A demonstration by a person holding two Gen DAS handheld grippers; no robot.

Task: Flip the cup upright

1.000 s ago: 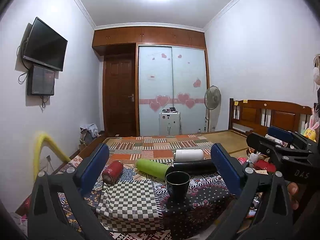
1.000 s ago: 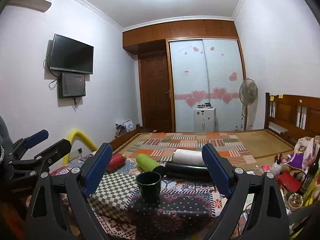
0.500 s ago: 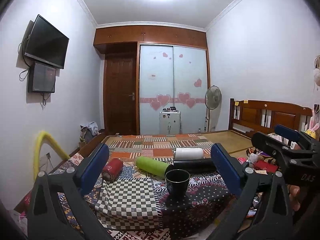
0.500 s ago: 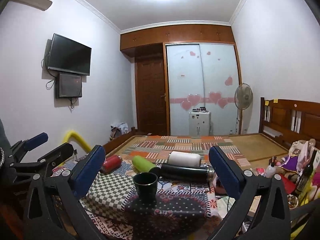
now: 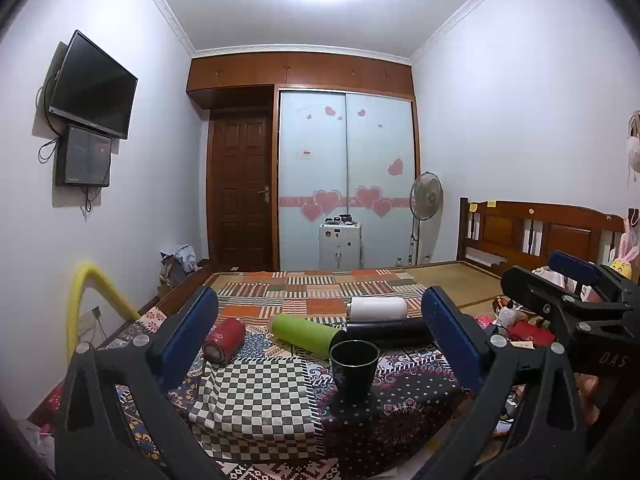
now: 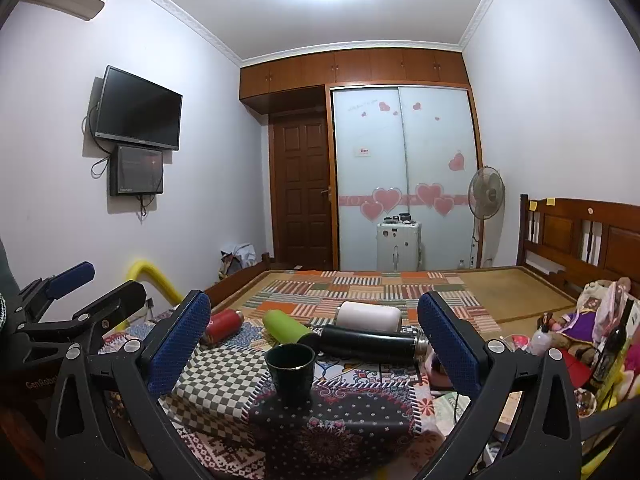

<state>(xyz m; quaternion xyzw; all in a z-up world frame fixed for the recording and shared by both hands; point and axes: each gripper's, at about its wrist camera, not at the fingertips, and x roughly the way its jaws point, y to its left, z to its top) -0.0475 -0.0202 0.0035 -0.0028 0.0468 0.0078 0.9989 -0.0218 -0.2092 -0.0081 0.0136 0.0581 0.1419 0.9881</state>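
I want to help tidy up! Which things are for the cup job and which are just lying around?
For the job:
cup, standing upright
left gripper, open
right gripper, open

Just lying about:
red bottle
green bottle
white bottle
black flask
fan
TV

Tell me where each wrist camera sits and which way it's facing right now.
Left wrist: sits behind the open left gripper, facing the upright dark cup and wardrobe; the right gripper shows at its right edge.
Right wrist: sits behind the open right gripper, facing the same way; the left gripper's arms show at its left edge.
Shared: cup, green bottle, black flask.
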